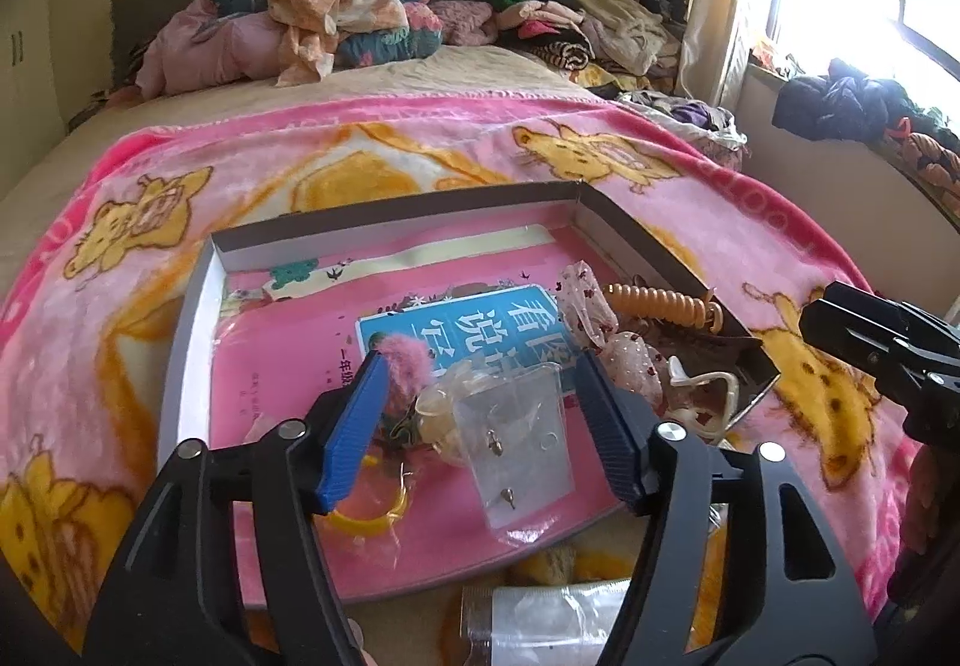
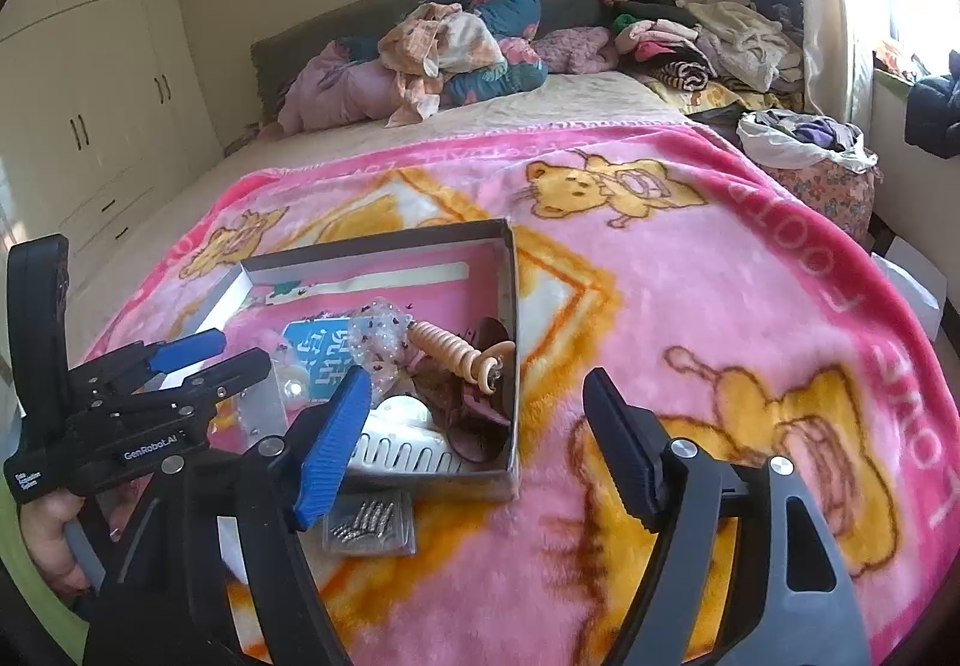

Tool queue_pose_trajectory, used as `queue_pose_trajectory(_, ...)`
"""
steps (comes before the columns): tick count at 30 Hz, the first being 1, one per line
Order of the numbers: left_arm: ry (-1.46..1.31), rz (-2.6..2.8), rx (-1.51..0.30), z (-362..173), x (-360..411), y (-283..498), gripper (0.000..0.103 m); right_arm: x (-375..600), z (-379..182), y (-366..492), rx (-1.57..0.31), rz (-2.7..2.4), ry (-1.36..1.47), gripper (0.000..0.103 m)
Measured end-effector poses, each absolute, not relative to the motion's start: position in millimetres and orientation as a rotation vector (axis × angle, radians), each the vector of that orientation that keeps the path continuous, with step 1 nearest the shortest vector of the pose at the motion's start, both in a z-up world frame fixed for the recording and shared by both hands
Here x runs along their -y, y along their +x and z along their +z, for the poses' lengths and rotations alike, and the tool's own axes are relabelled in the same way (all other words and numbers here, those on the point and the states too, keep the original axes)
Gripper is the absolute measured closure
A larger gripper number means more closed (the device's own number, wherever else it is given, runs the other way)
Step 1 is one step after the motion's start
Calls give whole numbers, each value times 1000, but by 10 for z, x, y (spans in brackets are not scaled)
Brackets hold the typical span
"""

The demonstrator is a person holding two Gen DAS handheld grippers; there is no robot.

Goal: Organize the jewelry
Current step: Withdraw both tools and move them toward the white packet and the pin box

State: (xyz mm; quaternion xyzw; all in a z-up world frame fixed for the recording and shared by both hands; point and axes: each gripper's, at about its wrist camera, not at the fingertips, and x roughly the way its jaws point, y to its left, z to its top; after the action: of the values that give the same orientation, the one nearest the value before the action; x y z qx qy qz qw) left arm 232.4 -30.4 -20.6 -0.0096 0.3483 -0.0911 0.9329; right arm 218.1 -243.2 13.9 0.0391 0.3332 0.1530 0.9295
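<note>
A shallow cardboard box [image 1: 198, 306] lies on the pink blanket, lined with a pink book. In it are a clear bag of small earrings [image 1: 522, 444], a pink fluffy piece [image 1: 405, 366], a yellow ring [image 1: 366, 522], an orange spiral hair tie [image 1: 660, 303] and sheer bows [image 1: 585, 300]. My left gripper [image 1: 480, 408] is open, its blue fingers either side of the clear bag, above it. My right gripper [image 2: 474, 426] is open and empty over the blanket by the box's [image 2: 510, 306] right wall. A small bag of silver pieces [image 2: 369, 528] lies outside the box.
The pink cartoon blanket [image 2: 690, 276] covers the near bed. Pillows and clothes [image 2: 450, 48] pile at the headboard. A laundry basket [image 2: 822, 168] stands at the right, wardrobes [image 2: 90, 84] at the left. A white comb [image 2: 408, 450] lies in the box's near corner.
</note>
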Motion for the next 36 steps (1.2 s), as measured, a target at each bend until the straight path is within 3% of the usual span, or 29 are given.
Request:
queue_pose_trajectory(20,-34,-142,-655,-85,65,1850,15,2302,195,1737,-662,338,87,25)
queue_pose_trajectory(36,-18,-161,-655,-139,-12,1572,14,2211,68,1513,-679,365,52,22)
